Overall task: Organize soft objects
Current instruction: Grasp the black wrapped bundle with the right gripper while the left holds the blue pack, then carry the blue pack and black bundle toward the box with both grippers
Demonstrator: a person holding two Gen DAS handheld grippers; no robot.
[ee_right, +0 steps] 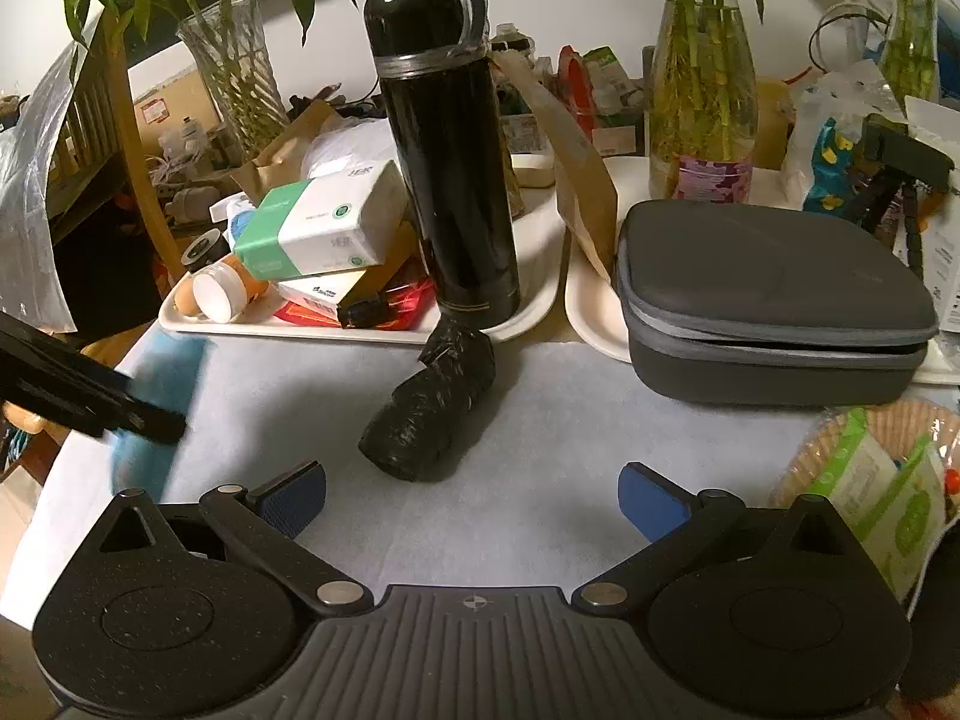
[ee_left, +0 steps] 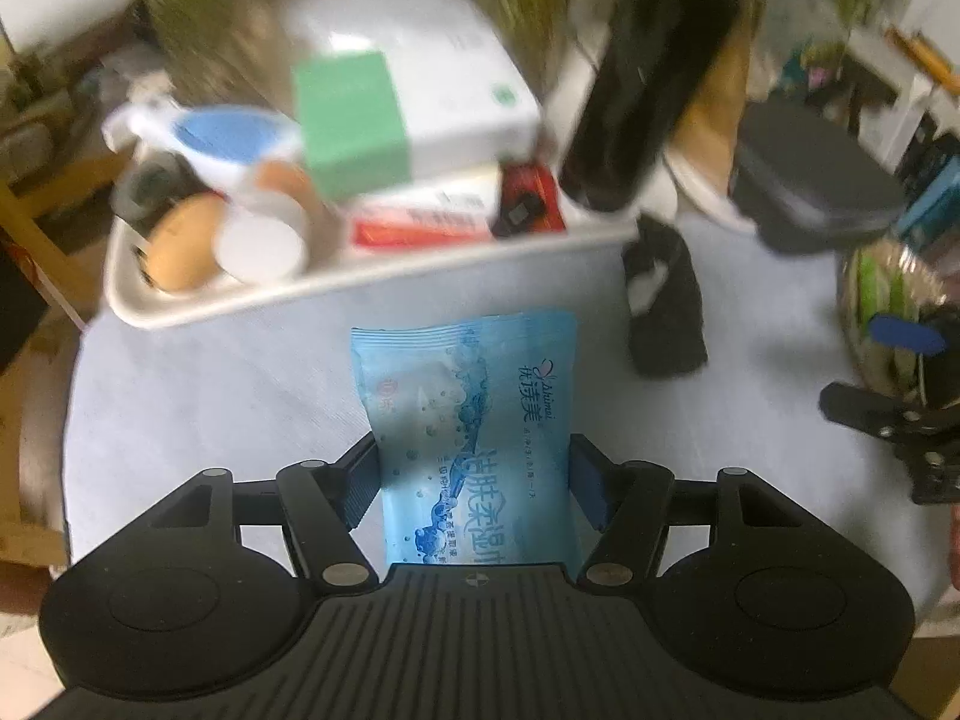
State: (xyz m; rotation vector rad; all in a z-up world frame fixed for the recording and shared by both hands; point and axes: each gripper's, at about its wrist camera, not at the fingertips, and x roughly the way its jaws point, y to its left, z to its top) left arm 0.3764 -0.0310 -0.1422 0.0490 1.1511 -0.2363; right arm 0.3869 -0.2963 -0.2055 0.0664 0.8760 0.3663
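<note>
Left gripper (ee_left: 474,480) pinches blue wipes pack (ee_left: 468,396) mid-body; soft, light, probably slippery film. Right gripper (ee_right: 474,501) wide open, empty.

Bare cloth (ee_right: 540,420) open mid-table; rolled black sock (ee_right: 432,408) lies there; tray (ee_right: 360,333), flask (ee_right: 444,150), case (ee_right: 774,300) block rear.
</note>
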